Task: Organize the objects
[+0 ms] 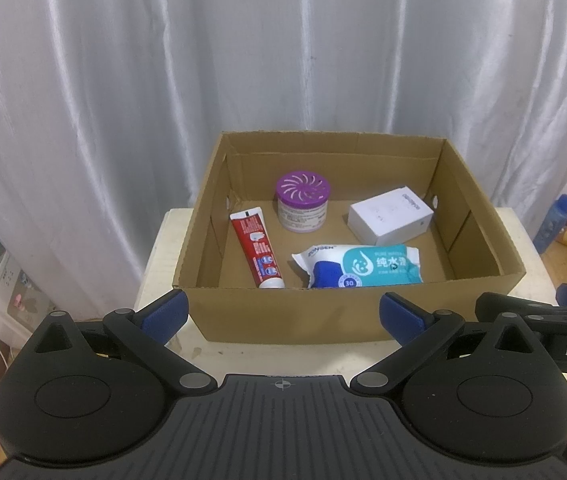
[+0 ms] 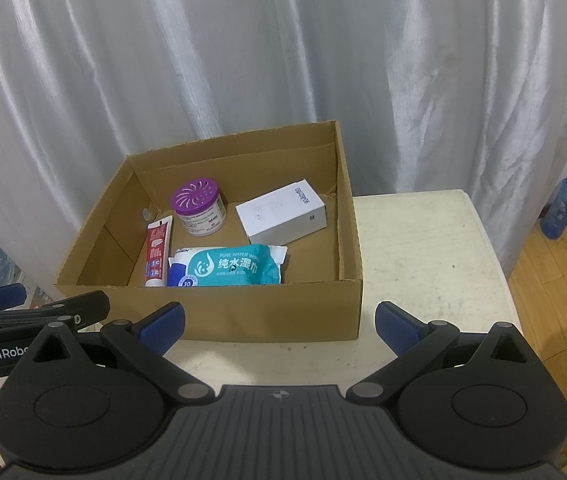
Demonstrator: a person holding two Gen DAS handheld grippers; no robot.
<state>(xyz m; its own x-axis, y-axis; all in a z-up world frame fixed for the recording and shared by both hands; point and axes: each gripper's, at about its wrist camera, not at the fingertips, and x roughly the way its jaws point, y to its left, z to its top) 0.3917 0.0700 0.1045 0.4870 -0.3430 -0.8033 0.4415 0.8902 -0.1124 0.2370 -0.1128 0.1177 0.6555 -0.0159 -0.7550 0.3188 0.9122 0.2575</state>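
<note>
An open cardboard box (image 1: 283,312) (image 2: 267,312) sits on a cream table (image 2: 423,248). Inside lie a red toothpaste tube (image 1: 257,250) (image 2: 157,250), a purple-lidded round jar (image 1: 303,202) (image 2: 199,210), a small white carton (image 1: 391,216) (image 2: 283,216) and a teal pack of wet wipes (image 1: 363,266) (image 2: 227,266). My left gripper (image 1: 283,312) hangs open just in front of the box's near wall, holding nothing. My right gripper (image 2: 279,322) is open too, before the box's near right corner. Each gripper shows at the edge of the other's view.
A silvery curtain (image 1: 243,60) hangs close behind the table. A blue bottle (image 2: 563,204) (image 1: 555,220) stands on the wooden floor at the right. Bare tabletop (image 1: 531,240) lies right of the box. Clutter shows at the left edge.
</note>
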